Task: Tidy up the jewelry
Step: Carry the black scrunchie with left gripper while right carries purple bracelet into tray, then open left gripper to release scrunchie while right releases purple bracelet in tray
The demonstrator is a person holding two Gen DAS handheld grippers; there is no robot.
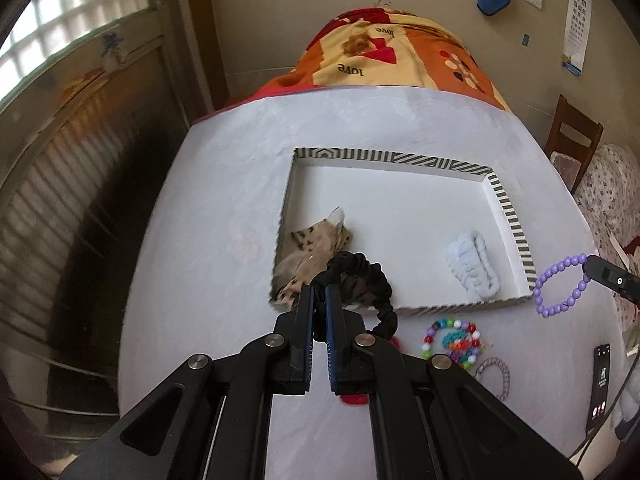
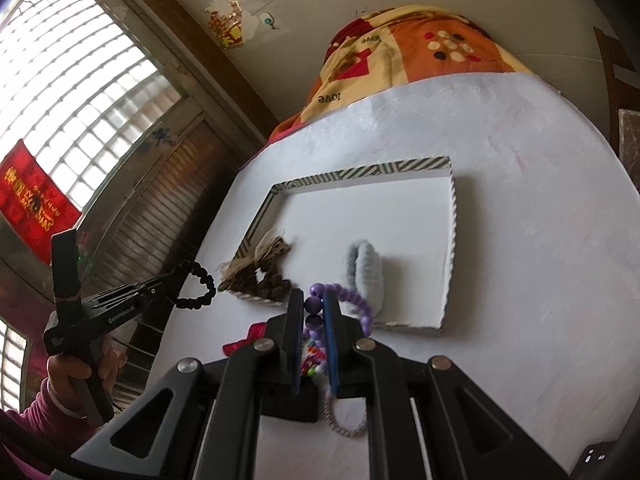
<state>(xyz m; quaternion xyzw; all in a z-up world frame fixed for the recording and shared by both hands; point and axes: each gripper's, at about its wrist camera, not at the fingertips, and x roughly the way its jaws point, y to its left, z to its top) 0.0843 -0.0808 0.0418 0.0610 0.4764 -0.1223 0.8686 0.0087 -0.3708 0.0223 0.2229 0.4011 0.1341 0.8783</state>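
Note:
In the left wrist view my left gripper (image 1: 319, 294) is shut on a black ruffled band (image 1: 360, 276), held above the near left corner of a white tray with a striped rim (image 1: 510, 208). In the tray lie a leopard-print scrunchie (image 1: 316, 248) and a pale blue scrunchie (image 1: 474, 266). At the right, my right gripper (image 1: 588, 266) holds a purple bead bracelet (image 1: 560, 284) in the air. In the right wrist view the right gripper (image 2: 313, 300) is shut on the purple bead bracelet (image 2: 352, 300), and the left gripper (image 2: 178, 270) holds the black band (image 2: 200, 284) at the left.
On the white table (image 1: 224, 200) in front of the tray lie a multicoloured bead bracelet (image 1: 452, 338), a braided pink-grey bracelet (image 1: 496, 372) and a red item (image 1: 354, 398). A phone (image 1: 600, 384) rests near the right edge. A patterned blanket (image 1: 400, 52) is piled beyond the table.

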